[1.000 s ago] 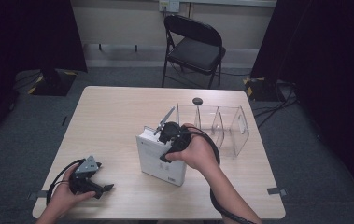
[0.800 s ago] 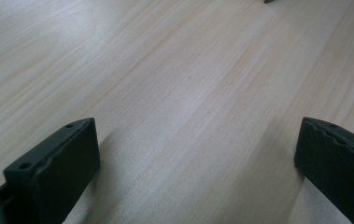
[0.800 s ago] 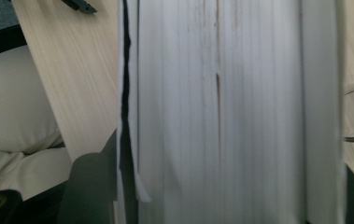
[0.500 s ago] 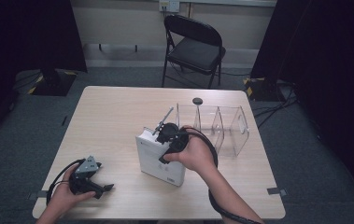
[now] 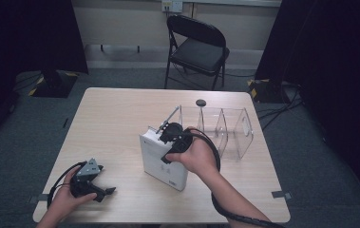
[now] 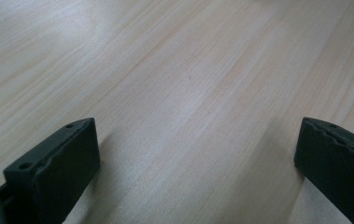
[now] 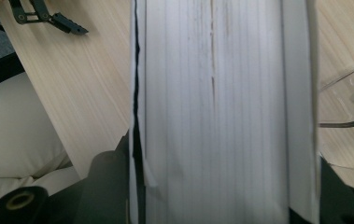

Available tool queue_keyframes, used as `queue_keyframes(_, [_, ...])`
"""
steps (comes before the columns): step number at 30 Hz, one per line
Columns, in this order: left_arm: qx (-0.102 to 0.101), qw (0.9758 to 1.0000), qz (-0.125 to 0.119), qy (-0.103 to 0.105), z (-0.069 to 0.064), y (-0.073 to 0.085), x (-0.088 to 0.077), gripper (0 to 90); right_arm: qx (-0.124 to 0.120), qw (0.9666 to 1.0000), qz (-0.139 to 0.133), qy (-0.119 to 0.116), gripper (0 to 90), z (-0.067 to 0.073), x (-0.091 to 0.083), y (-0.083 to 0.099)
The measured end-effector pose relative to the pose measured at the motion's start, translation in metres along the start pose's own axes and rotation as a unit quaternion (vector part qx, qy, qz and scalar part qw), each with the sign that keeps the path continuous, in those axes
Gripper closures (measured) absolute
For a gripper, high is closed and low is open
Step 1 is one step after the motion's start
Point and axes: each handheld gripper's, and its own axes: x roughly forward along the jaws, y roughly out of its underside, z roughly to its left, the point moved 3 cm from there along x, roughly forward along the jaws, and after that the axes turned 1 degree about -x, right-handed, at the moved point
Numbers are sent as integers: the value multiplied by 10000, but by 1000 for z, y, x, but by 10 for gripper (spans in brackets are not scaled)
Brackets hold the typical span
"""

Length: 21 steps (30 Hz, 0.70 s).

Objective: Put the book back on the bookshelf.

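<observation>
While clamped across its covers, standing on edge just off the centre of the table (image 5: 111,118) toward 4 o'clock: thick white book (image 5: 163,159), page edges up. Right gripper (image 5: 172,137) at its top, jaws just closed in against both covers, book between them. Near, at 2 o'clock: clear divider rack (image 5: 230,128). Well apart, at 8 o'clock: left gripper (image 5: 100,183), jaws wide apart, empty. Likely risks: with a grip near one end, could pivot or slip under its own weight; if swung, could knock the rack.
</observation>
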Motion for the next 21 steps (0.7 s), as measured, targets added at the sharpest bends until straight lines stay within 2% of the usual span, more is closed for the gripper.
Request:
queue_keyframes(9, [6,10000,48,26,0,0,0,0,96,9999,93,-99,516,-5,-6,4])
queue_keyframes(21, [7,10000,50,18,0,0,0,0,164,9998,-19,-101,517,-11,-20,17])
